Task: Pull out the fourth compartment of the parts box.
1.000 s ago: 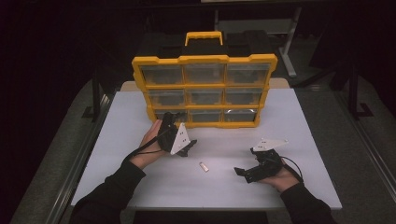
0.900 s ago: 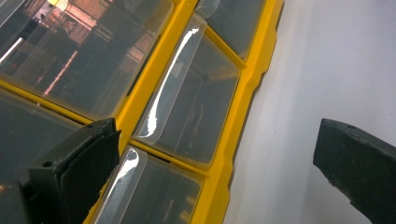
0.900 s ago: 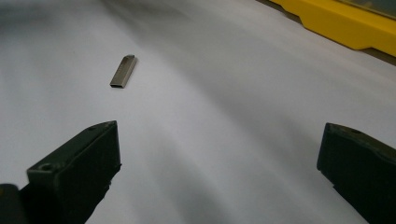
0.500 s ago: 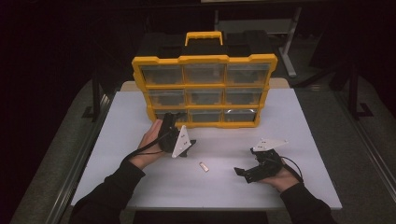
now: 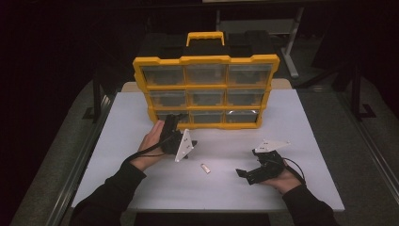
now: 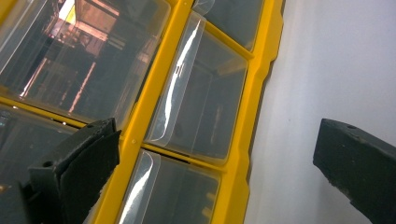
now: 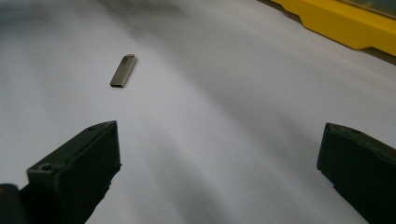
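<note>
Left gripper (image 5: 173, 123) jaws spread, at lower-left drawer (image 5: 170, 117) of yellow organizer (image 5: 205, 60). Right gripper (image 5: 245, 174) jaws spread, lower right. Small metal stick (image 5: 204, 168) between them, unobstructed on white table (image 5: 306, 122).

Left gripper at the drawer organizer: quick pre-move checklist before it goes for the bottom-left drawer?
1. Left gripper jaws open: ok, wide apart in the left gripper view.
2. Left gripper lined up on the bottom-left drawer of the organizer: ok, it sits right at that corner.
3. Jaws around the drawer's clear pull tab: not ok, the tab is ahead of them, nothing gripped.
4. Drawer shut or ajar: cannot tell, reflections hide the front.
5. Right gripper out of the way: ok, open, low on the table, apart from the organizer.
6. Metal USB stick free: ok, it lies flat between the two grippers, untouched.
</note>
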`<state>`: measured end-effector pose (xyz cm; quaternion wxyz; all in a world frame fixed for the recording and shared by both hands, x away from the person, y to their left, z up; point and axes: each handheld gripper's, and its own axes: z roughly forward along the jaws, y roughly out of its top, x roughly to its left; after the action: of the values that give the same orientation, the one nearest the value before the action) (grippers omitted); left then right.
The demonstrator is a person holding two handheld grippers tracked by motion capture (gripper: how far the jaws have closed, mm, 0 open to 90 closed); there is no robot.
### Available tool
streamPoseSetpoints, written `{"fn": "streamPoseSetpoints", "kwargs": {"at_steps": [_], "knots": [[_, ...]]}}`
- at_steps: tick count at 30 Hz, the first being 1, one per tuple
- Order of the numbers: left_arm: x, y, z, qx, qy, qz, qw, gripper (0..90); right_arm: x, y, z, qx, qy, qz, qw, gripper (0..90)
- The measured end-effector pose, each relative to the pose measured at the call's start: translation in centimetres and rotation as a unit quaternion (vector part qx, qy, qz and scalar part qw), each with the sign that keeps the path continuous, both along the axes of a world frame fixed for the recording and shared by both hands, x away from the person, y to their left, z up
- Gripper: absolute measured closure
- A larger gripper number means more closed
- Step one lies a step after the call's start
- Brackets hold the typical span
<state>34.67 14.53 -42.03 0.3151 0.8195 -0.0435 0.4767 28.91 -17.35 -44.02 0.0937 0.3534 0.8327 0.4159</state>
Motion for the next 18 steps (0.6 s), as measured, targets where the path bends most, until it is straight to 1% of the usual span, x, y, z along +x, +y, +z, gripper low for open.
{"fn": "streamPoseSetpoints", "kwargs": {"at_steps": [10, 12, 18], "knots": [[-0.19, -0.09, -0.25, 0.024, -0.028, 0.000, 0.9993, 0.1, 0.01, 0.00, -0.01, 0.000, 0.000, 0.000, 1.0000, 0.0], [-0.23, -0.13, -0.28, 0.026, -0.032, 0.000, 0.9992, 0.1, 0.00, 0.00, -0.01, 0.000, 0.000, 0.000, 1.0000, 0.0], [-0.34, -0.17, -0.38, 0.041, -0.047, 0.000, 0.9981, 0.1, 0.00, 0.01, -0.01, 0.000, 0.000, 0.000, 1.0000, 0.0]]}}
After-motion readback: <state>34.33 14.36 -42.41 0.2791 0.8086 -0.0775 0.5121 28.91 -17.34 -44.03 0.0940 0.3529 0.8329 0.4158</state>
